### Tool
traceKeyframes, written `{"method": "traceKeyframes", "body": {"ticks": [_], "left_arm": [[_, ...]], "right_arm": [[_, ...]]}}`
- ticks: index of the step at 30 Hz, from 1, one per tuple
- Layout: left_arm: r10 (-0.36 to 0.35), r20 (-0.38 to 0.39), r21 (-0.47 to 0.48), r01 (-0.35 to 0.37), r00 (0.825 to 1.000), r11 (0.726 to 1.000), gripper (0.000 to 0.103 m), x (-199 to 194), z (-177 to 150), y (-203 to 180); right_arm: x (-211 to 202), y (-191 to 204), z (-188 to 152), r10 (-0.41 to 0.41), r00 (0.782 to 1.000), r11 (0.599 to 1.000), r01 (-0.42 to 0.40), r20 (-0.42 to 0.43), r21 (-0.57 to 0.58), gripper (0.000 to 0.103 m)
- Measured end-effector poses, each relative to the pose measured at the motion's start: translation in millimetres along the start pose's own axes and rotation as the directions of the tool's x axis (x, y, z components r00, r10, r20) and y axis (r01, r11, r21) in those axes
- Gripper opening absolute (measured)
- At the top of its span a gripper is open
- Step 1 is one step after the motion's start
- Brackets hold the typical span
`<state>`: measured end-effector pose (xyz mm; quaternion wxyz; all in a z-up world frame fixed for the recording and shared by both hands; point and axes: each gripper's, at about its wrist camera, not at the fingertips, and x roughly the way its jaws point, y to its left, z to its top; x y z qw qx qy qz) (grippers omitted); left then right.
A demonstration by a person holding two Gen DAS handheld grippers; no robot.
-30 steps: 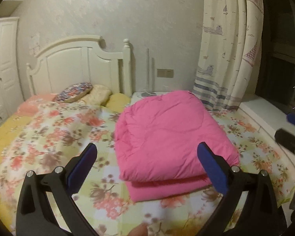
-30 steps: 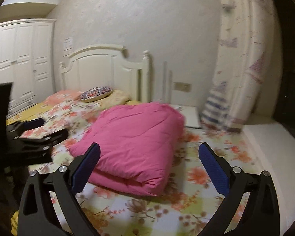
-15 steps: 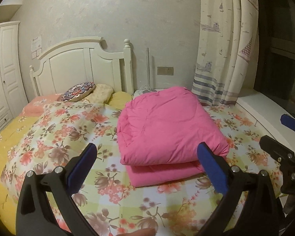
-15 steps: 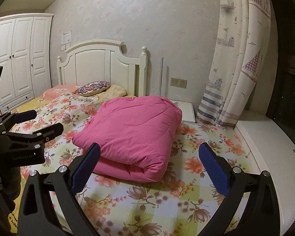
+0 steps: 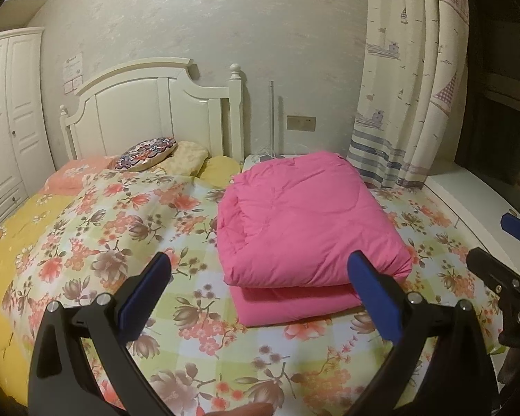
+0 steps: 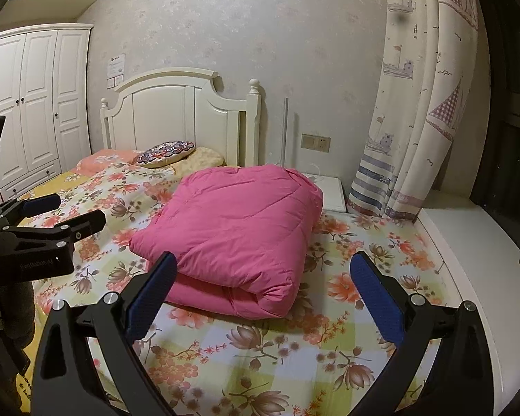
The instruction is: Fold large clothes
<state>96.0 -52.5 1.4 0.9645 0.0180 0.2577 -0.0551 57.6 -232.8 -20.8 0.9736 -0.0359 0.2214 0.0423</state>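
Bedding first, from my left wrist: the folded pink quilt (image 5: 308, 228) lies on the flowered bedspread (image 5: 128, 228), at about one o'clock from my left claw (image 5: 260, 277), which is spread wide with nothing between its blue pads. The quilt's folded layers show at the near edge, one on top of the other. At eleven o'clock a round patterned cushion (image 5: 145, 149) leans on the pillows under the white headboard (image 5: 152, 111). At one o'clock the sailboat curtain (image 5: 409, 79) hangs down to the white ledge (image 5: 468, 204). At three o'clock my right claw (image 5: 502, 256) pokes in from the edge, apart from the quilt.

From my right wrist: the same quilt (image 6: 232, 232) sits at eleven o'clock from my right claw (image 6: 263, 280), which is also spread wide and holds nothing; its left pad overlaps the quilt's near corner in the view, though I cannot tell if they touch. My left claw (image 6: 55, 215) shows at nine o'clock, above the bedspread (image 6: 267, 350). The white wardrobe (image 6: 31, 104) stands at ten o'clock, and the curtain (image 6: 423, 104) hangs at one o'clock.
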Motion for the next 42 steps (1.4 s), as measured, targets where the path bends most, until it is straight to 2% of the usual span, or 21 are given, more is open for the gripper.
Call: {"method": "traceKeyframes", "body": {"ticks": [27,32,34,37,38,39,42], "left_arm": [[0.02,0.048,0.005,-0.02,0.999,1.0,0.101,-24,8,3],[-0.002,0.044,-0.006,0.002,0.999,1.0,0.101,-21,4,4],[0.03,0.059,-0.013,-0.029,0.998,0.999,0.101,-17,1,5],[0.008,0.0,0.007,-0.008,1.0,1.0,0.101,3,0,12],[-0.017,-0.065,-0.006,0.017,0.998,1.0,0.101,21,-1,23],[-0.021,-0.095,-0.019,0.019,0.995,1.0,0.101,32,-3,32],[0.045,-0.19,-0.056,-0.057,0.981,0.997,0.101,81,-7,83]], "right_arm": [[-4,8,4,0.013,1.0,1.0,-0.013,-0.01,-0.005,0.099],[1,11,1,0.023,1.0,1.0,-0.024,-0.02,-0.007,0.099],[5,11,-1,0.026,0.999,1.0,-0.026,-0.028,-0.004,0.099],[15,3,-6,0.021,0.999,1.0,-0.021,-0.046,0.01,0.099],[21,-6,-7,-0.003,0.999,1.0,0.005,-0.054,0.022,0.099],[24,-15,-7,-0.026,0.998,0.999,0.028,-0.057,0.036,0.099],[35,-76,-7,-0.131,0.988,0.986,0.138,-0.085,0.089,0.099]]}}
